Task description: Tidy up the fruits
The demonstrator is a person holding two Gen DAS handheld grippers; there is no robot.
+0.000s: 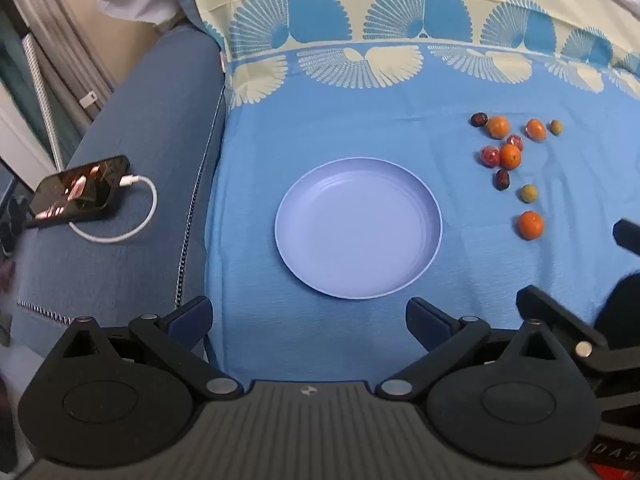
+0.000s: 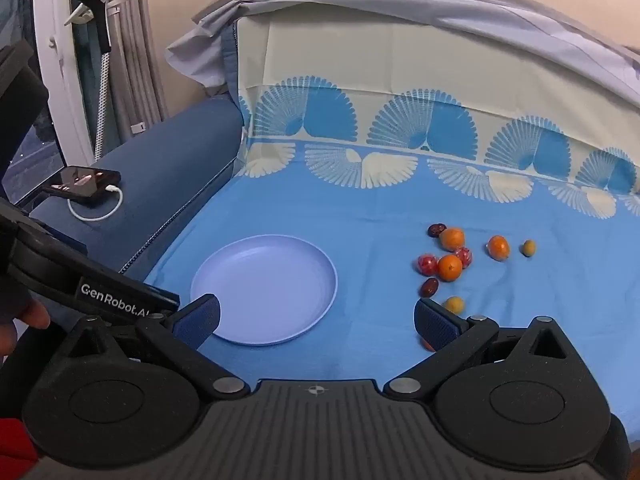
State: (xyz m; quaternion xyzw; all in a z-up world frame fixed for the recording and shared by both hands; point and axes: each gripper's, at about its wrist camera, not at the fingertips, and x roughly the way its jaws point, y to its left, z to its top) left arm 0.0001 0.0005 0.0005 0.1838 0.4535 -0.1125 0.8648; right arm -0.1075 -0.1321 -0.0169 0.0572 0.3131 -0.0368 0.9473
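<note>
An empty lavender plate (image 1: 358, 228) (image 2: 264, 288) lies on the blue patterned cloth (image 1: 360, 120). To its right lie several small fruits: oranges (image 1: 510, 156) (image 2: 450, 267), red fruits (image 1: 489, 156) (image 2: 427, 264), dark dates (image 1: 502, 179) (image 2: 429, 287) and greenish-yellow ones (image 1: 529, 193) (image 2: 454, 304). One orange (image 1: 531, 225) lies nearest, mostly hidden behind my right finger in the right wrist view. My left gripper (image 1: 308, 322) is open and empty, just before the plate. My right gripper (image 2: 316, 320) is open and empty, between plate and fruits.
A phone (image 1: 80, 190) (image 2: 82, 182) on a white charging cable (image 1: 132, 220) lies on the dark blue sofa arm (image 1: 140, 128) at the left. The cloth rises up the backrest (image 2: 400, 80) behind. The left gripper's body (image 2: 80, 280) shows at left in the right wrist view.
</note>
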